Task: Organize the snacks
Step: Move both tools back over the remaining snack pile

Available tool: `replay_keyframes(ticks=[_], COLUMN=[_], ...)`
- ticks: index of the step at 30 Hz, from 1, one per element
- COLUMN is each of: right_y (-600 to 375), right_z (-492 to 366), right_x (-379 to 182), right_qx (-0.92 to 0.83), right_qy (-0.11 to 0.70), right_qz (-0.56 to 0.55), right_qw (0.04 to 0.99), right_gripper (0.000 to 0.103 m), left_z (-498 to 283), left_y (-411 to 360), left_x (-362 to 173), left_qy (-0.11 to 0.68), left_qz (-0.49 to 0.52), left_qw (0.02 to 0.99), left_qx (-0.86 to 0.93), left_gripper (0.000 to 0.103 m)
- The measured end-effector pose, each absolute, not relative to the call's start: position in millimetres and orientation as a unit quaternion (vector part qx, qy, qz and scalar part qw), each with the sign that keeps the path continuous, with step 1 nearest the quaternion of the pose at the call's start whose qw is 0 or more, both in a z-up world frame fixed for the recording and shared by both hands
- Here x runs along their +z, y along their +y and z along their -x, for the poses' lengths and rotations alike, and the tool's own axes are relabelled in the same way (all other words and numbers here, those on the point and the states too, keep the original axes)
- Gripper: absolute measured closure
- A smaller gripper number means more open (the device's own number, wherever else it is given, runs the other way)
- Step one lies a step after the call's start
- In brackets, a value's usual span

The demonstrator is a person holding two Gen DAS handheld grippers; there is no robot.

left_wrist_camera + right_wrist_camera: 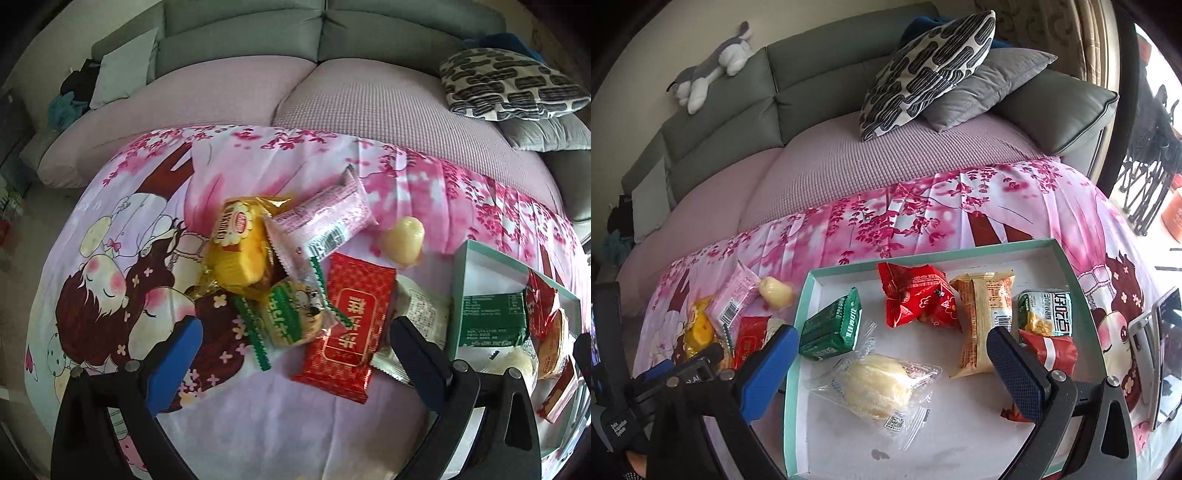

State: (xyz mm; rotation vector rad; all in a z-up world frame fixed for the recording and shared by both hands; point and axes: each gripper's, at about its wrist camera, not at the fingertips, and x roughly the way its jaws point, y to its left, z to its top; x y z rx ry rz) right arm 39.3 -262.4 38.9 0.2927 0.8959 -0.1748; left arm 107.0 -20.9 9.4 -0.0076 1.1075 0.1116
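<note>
A pile of snacks lies on the pink cartoon cloth [258,417]: a yellow cake pack [238,249], a pink wafer pack [325,218], a green-edged biscuit pack [291,317], a red pack [351,325], a white pack [421,310] and a pale jelly cup [402,240]. My left gripper [295,354] is open and empty, just above the green-edged and red packs. A teal-rimmed white box [809,295] holds several snacks: a green pack [833,328], a red pack [916,299], an orange pack [982,325], a clear-wrapped pastry [875,384]. My right gripper [890,369] is open and empty over the box.
A grey sofa with a pink seat cover [849,162] stands behind the cloth. Patterned [923,70] and grey [982,85] cushions lie on it, and a plush toy [713,66] sits on its back. A phone on a stand [1160,354] is at the right edge.
</note>
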Motion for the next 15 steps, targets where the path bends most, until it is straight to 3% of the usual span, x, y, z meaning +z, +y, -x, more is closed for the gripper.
replay_keyframes(ticks=[15], right_y=[-213], right_z=[-49], right_x=[34], right_qx=[-0.047], right_qy=[0.447], right_qz=[-0.094], right_qw=[0.888], right_gripper=[0.000], left_z=[-110], left_y=[25], left_x=[13], left_qy=[0.521], left_qz=[0.041], left_qw=[0.848], left_qx=[0.091], left_gripper=[0.002])
